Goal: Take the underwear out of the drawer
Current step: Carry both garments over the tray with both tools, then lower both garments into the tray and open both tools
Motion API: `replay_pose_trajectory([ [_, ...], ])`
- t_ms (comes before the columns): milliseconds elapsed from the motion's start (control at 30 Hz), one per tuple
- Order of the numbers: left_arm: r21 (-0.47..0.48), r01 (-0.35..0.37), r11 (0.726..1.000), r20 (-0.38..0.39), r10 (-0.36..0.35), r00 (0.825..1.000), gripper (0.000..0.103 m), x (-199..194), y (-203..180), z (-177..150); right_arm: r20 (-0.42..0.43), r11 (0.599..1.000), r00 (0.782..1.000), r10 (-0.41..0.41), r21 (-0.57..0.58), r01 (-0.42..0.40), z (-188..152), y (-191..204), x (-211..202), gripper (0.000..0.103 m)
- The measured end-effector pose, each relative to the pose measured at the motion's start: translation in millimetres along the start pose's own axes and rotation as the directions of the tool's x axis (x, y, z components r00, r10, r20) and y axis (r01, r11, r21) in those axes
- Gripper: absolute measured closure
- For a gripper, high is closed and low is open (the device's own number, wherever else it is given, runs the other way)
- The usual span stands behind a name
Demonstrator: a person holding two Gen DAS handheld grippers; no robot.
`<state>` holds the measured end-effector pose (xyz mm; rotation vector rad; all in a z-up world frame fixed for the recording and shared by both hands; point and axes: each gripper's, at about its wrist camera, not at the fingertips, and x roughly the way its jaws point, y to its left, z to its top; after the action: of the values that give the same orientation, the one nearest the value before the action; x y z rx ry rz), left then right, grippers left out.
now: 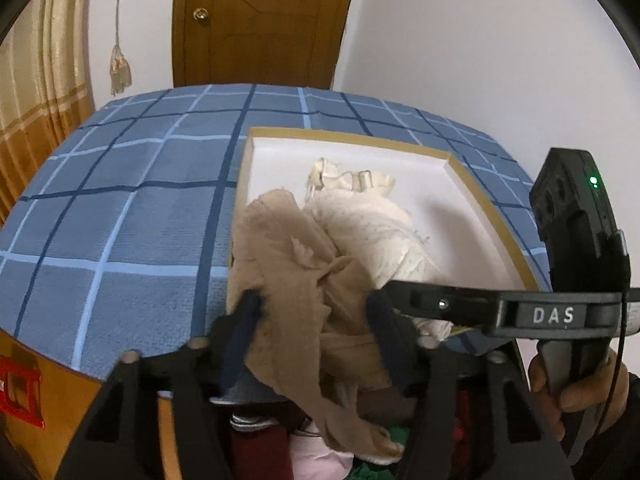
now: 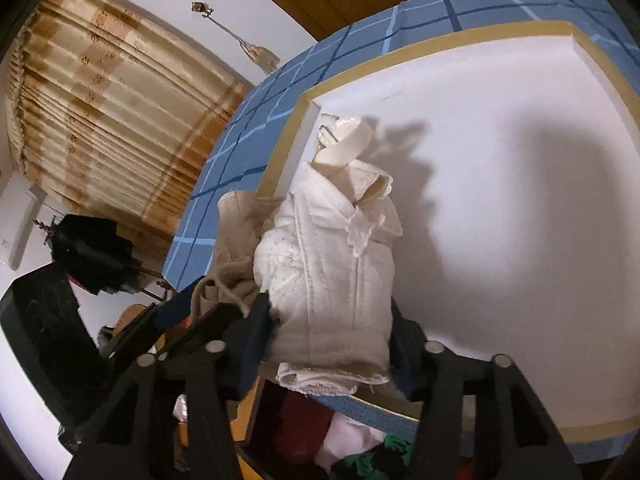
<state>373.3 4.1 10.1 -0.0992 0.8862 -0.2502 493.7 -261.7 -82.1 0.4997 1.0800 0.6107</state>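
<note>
A beige piece of underwear point(image 1: 288, 248) hangs over the near rim of a white tray point(image 1: 472, 184) and trails down toward the open drawer point(image 1: 276, 444). My left gripper point(image 1: 314, 312) stands open with that cloth loose between its fingers. A white ribbed garment point(image 2: 332, 260) with a pale strap point(image 2: 344, 140) lies in the tray point(image 2: 500, 200), its hem over the near edge. My right gripper point(image 2: 330, 320) is open around it, one finger on each side. The beige underwear point(image 2: 236, 232) lies just left of it.
The tray rests on a bed with a blue checked cover point(image 1: 140, 200). The drawer point(image 2: 296, 420) below holds red, pink and green clothes. A hand point(image 1: 560, 384) holds the right gripper's handle. A wooden door point(image 1: 264, 20) and a gold curtain point(image 2: 100, 120) stand behind.
</note>
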Motion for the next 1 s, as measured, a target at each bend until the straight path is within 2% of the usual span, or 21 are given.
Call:
replay_pose_trajectory([
  [67, -0.022, 0.032, 0.999, 0.001, -0.032, 0.999, 0.071, 3, 5, 0, 0.016, 1.0, 1.0, 0.01, -0.008, -0.01, -1, 0, -1, 0.055],
  [133, -0.039, 0.061, 0.997, 0.019, -0.061, 0.998, 0.082, 4, 8, 2, 0.034, 0.999, 0.999, 0.008, -0.031, -0.007, -3, 3, 0, 0.056],
  [200, -0.014, 0.047, 0.999, 0.039, -0.046, 0.998, 0.087, 5, 2, 6, 0.058, 0.999, 0.998, -0.001, -0.054, 0.004, -4, 9, 0, 0.058],
  [300, 0.02, -0.005, 1.0, 0.068, 0.004, 0.998, 0.088, 8, -4, 17, 0.086, 0.994, 0.996, -0.036, -0.101, 0.045, -1, 22, 2, 0.062],
  [400, 0.03, -0.026, 0.999, 0.072, 0.023, 0.997, 0.089, 17, -1, 32, 0.097, 0.983, 0.99, -0.103, -0.139, 0.116, 8, 34, 6, 0.064],
  [533, 0.046, -0.046, 0.998, 0.085, 0.042, 0.996, 0.092, 24, 3, 51, 0.082, 0.974, 0.984, -0.158, -0.152, 0.169, 31, 37, 11, 0.065],
  [767, 0.073, -0.077, 0.994, 0.088, 0.07, 0.994, 0.092, 46, 5, 78, 0.051, 0.927, 0.962, -0.268, -0.259, 0.272, 72, 38, 30, 0.065],
  [900, 0.102, -0.113, 0.988, 0.081, 0.105, 0.991, 0.092, 61, 1, 83, 0.043, 0.929, 0.96, -0.278, -0.242, 0.28, 84, 30, 36, 0.065],
  [1000, 0.094, -0.139, 0.986, 0.088, 0.131, 0.987, 0.088, 64, 1, 83, 0.05, 0.933, 0.961, -0.272, -0.232, 0.276, 84, 25, 40, 0.062],
])
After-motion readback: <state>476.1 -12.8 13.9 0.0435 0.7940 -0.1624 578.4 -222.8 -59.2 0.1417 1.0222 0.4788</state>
